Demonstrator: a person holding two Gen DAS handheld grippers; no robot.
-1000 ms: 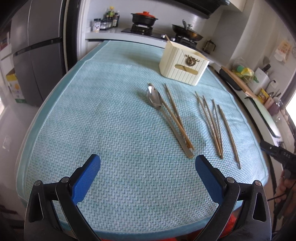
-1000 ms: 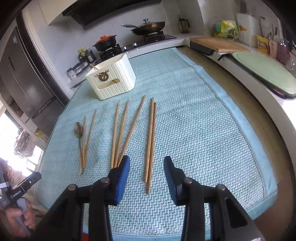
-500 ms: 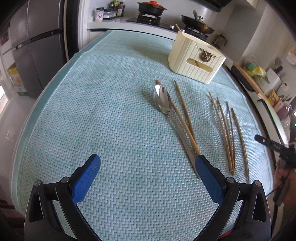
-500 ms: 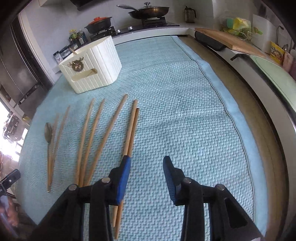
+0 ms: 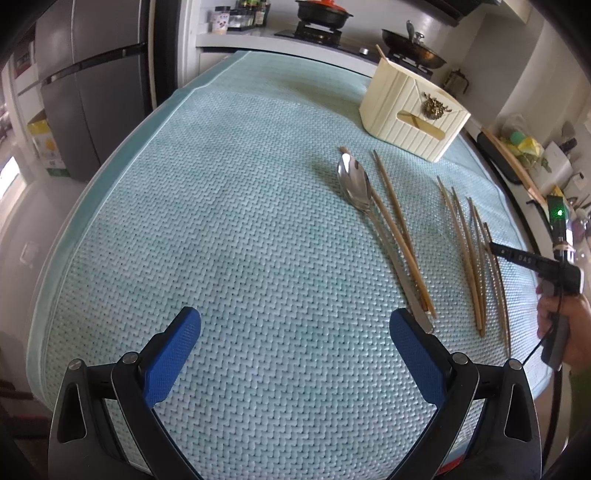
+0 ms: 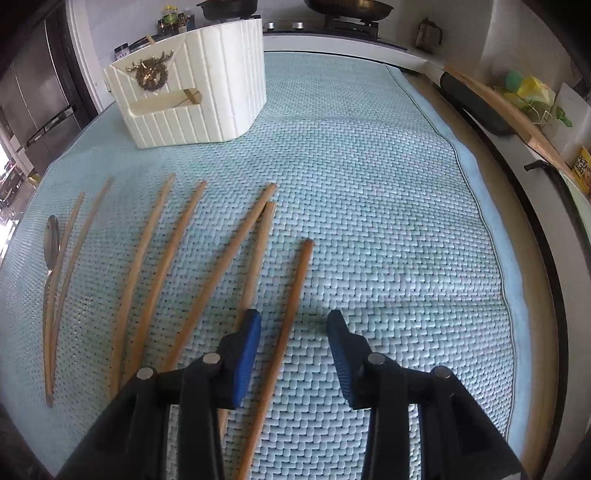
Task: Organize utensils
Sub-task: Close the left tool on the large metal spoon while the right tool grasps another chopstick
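My right gripper (image 6: 293, 320) is open low over the teal mat (image 6: 388, 221). The rightmost wooden chopstick (image 6: 295, 291) lies between its blue fingers, and neither pad presses on it. Several more chopsticks (image 6: 162, 258) fan out to its left, with a metal spoon (image 6: 51, 236) at the far left. The cream holder (image 6: 192, 88) stands behind them. My left gripper (image 5: 294, 325) is open wide and holds nothing. Its right finger (image 5: 410, 339) is close to the handle end of the spoon (image 5: 354, 184) and the two chopsticks (image 5: 399, 229) beside it. The holder (image 5: 413, 110) is beyond them.
A hand (image 5: 561, 317) carries the right gripper in at the left wrist view's right edge, over the other chopsticks (image 5: 472, 251). A stove with pots (image 5: 325, 14) and a grey fridge (image 5: 88, 92) stand behind. A cutting board (image 6: 517, 114) lies on the right counter.
My right gripper came down and rolled, closing in on the right-hand chopsticks; the rightmost one now lies between its fingers. My left gripper crept forward until its right finger neared the spoon handle.
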